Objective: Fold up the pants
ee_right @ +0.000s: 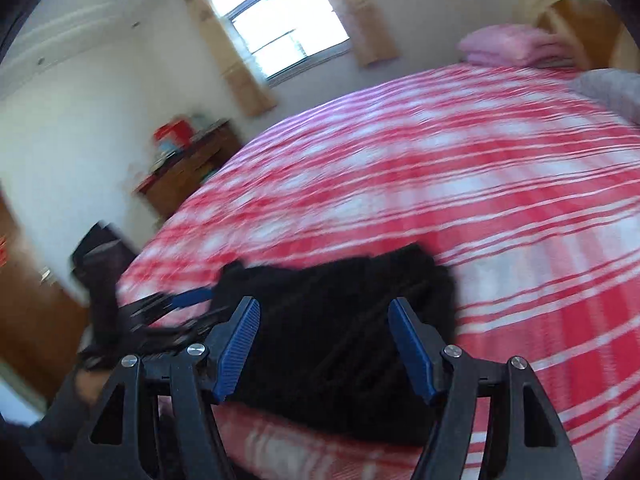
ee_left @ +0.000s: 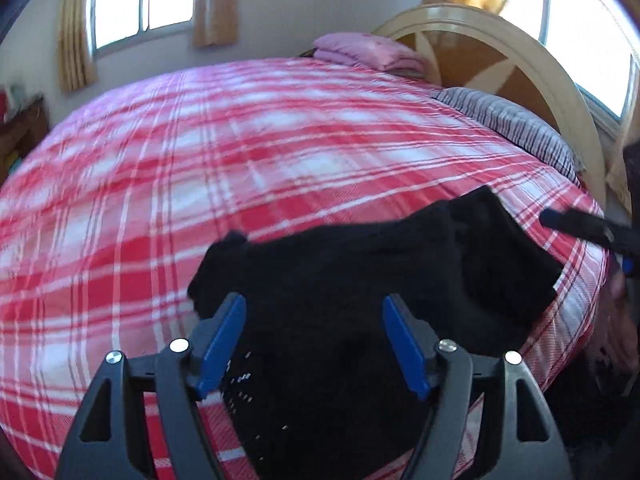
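Item one, the black pants (ee_left: 360, 280): a dark, bunched heap lying on the red-and-white plaid bedspread (ee_left: 200, 152), close to the near edge of the bed, toward the headboard end. In your left wrist view one flap of the cloth reaches up and to the right across the plaid; the rest spreads low and runs down under the tongs.

Item two, your left gripper (ee_left: 314, 340): jaws stand apart, blue pads facing each other with nothing pressed between them. The pants lie just beyond and beneath the fingertips, filling the gap as background; whether the tips touch the cloth cannot be told. In the right wrist view this same tool shows blurred at the pants' left edge.

Item three, your right gripper (ee_right: 324, 344): jaws likewise apart, pads bare, gripping nothing. The pants (ee_right: 340, 320) sit directly ahead and below, centred between the two fingers; contact cannot be told through the blur. From the left wrist view one of its fingers (ee_left: 576, 224) pokes in from the right edge, just beside the pants' upper right flap.

Item four, surroundings: a folded pink blanket (ee_left: 368, 50) at the far side of the bed, a striped pillow (ee_left: 516, 128) against the curved wooden headboard (ee_left: 520, 36), a curtained window (ee_right: 276, 28), and a wooden side table (ee_right: 188, 172) bearing clutter too blurred to name.
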Tool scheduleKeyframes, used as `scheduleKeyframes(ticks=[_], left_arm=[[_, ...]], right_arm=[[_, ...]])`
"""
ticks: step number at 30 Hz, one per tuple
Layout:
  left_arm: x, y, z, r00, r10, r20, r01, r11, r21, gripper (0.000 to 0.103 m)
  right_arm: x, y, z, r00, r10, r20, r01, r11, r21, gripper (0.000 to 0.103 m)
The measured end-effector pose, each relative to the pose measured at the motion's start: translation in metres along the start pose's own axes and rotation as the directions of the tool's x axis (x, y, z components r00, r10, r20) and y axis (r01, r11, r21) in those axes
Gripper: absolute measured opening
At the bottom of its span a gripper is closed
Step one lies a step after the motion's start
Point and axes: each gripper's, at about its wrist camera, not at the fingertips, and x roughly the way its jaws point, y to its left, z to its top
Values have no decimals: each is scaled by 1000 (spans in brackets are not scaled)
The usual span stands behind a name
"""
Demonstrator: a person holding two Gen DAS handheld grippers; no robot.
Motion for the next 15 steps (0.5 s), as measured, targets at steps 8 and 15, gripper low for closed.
scheduleKeyframes(ticks=[8, 15], left_arm=[[11, 22, -22, 994, 112, 16, -111, 993, -25, 100], [11, 36, -29, 997, 81, 4, -81, 994, -68, 103]], right_arm=[[22, -34, -26, 921, -338, -195, 338, 940, -34, 69], [1, -36, -18, 912, -374, -167, 376, 926, -18, 69]])
